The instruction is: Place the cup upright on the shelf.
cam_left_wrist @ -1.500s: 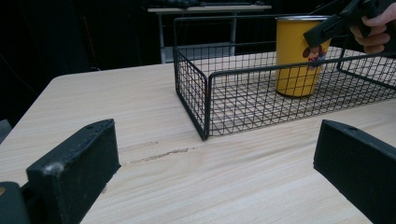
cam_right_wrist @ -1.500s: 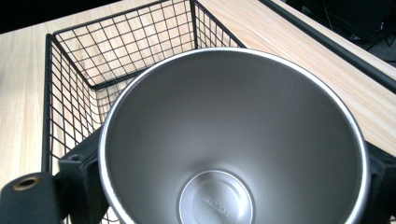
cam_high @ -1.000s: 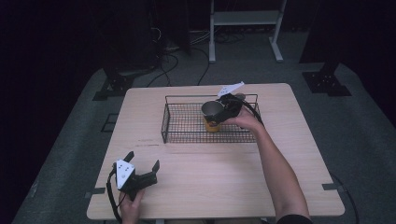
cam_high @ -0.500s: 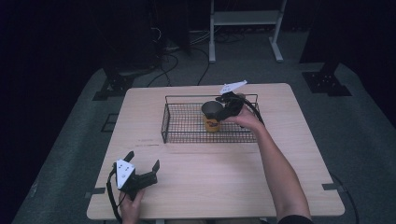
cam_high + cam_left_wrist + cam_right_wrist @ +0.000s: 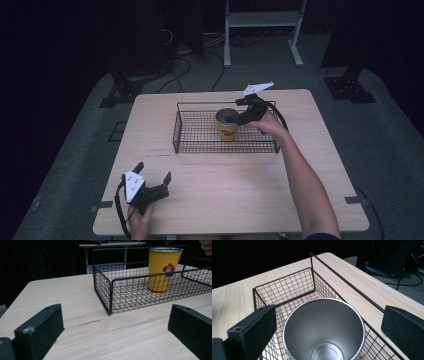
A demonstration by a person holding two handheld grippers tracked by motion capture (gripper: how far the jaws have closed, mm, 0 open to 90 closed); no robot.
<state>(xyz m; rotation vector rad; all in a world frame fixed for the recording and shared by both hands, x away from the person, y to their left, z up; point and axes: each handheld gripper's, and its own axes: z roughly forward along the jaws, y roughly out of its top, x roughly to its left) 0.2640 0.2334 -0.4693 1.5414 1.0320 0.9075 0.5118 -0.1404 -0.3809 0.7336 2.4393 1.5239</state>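
Note:
A yellow metal cup (image 5: 227, 127) with a cartoon print stands upright inside a black wire basket (image 5: 200, 145) at the back middle of the wooden table (image 5: 240, 195). My right gripper (image 5: 243, 113) hovers over the cup's rim from the right, open. In the right gripper view its jaws flank the cup's (image 5: 324, 327) silver mouth without touching it. My left gripper (image 5: 153, 171) rests open near the table's front left corner, holding nothing. In the left gripper view the cup (image 5: 163, 267) and basket (image 5: 110, 290) lie ahead beyond bare wood.
A person's right forearm (image 5: 305, 180) crosses the table's right half. Beyond the table's far edge stand a white metal frame (image 5: 262, 30) and dark equipment bases, with cables (image 5: 200, 55) on the grey floor. A faint scratch (image 5: 85, 322) marks the wood before the basket.
The cup went from tilted in the right gripper to standing upright on the basket floor. The right gripper let it go and now stands open above it. The left gripper stayed still.

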